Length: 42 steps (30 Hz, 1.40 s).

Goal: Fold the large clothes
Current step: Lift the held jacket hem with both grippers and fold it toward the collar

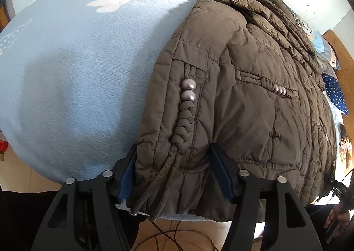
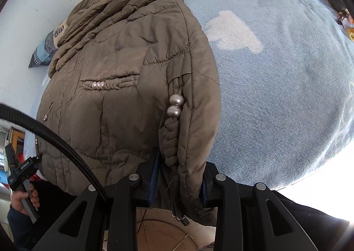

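Ahead of both my grippers a blue blanket covers the bed, and on it lies the olive jacket, its hem hanging toward me over the near edge. My left gripper pinches one hem corner, the braided cord and two beads just ahead of its fingers. My right gripper pinches the other corner beside its own beads.
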Tool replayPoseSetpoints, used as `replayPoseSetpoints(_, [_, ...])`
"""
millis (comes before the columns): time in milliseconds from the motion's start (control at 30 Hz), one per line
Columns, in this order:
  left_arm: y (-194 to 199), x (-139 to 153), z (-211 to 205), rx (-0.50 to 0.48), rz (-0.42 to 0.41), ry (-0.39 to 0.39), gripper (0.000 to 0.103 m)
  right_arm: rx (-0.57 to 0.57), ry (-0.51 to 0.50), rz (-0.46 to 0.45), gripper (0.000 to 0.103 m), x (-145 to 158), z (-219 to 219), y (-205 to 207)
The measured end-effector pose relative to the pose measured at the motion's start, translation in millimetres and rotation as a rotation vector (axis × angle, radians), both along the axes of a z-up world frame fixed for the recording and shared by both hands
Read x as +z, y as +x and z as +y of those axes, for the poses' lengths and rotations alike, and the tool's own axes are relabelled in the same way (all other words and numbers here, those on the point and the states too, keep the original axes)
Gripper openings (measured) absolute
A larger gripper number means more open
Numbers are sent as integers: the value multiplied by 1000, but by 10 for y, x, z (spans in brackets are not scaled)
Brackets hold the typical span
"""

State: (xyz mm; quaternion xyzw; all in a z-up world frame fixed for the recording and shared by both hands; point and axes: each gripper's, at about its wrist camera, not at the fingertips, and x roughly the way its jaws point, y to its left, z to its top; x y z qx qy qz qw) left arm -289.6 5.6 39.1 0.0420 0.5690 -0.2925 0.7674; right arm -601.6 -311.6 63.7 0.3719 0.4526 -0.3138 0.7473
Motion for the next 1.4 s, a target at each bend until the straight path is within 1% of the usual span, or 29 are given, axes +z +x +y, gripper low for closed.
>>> replayPoseSetpoints(67, [-1, -5, 0, 3, -4, -2, 66, 1, -2, 6, 38, -8, 4, 18])
replayPoseSetpoints(133, [-10, 5, -1, 0, -11, -1, 64, 1, -9, 15, 39, -14, 13, 40])
replayPoseSetpoints(200, [-33, 34, -15, -16, -27, -5, 55, 8, -20, 24, 38, -9, 29, 52])
replayPoseSetpoints(233, [-47, 51, -22, -20, -38, -4, 52, 13, -26, 25, 34, -2, 34, 54])
replayPoseSetpoints(267, [-63, 70, -26, -25, -50, -4, 45, 15, -33, 25, 28, 9, 42, 60])
replayPoseSetpoints(300, [-79, 96, -29, -32, -61, -12, 35, 17, -37, 23, 26, 19, 48, 66])
replayPoseSetpoints(367, [-109, 161, -25, -40, -85, -30, 26, 23, -52, 12, 20, 58, 67, 66])
replayPoseSetpoints(400, [-121, 196, -23, -44, -102, -39, 22, 29, -56, 6, 19, 73, 74, 59])
replayPoseSetpoints(467, [-135, 241, -15, -47, -118, -55, 19, 44, -71, -13, 17, 130, 107, 56])
replayPoseSetpoints(533, [-150, 308, 4, -47, -138, -80, 18, 43, -79, -39, 16, 171, 113, 33])
replayPoseSetpoints(633, [-185, 414, 36, -47, -176, -108, 18, 33, -89, -111, 15, 263, 125, -15])
replayPoseSetpoints(667, [-202, 464, 43, -49, -195, -121, 18, 30, -96, -145, 15, 309, 128, -38])
replayPoseSetpoints(767, [-239, 583, 31, -57, -254, -146, 18, 24, -106, -202, 15, 389, 140, -87])
replayPoseSetpoints(900, [-279, 703, 18, -77, -315, -158, 18, 35, -148, -272, 15, 525, 173, -126])
replayPoseSetpoints(1033, [-317, 816, -17, -109, -364, -167, 18, 43, -186, -317, 15, 652, 182, -124])
replayPoseSetpoints(1200, [-305, 899, -27, -126, -377, -180, 18, 64, -213, -357, 15, 792, 168, -128])
replayPoseSetpoints(1400, [-210, 955, 28, -151, -323, -213, 18, 72, -225, -360, 15, 864, 152, -119])
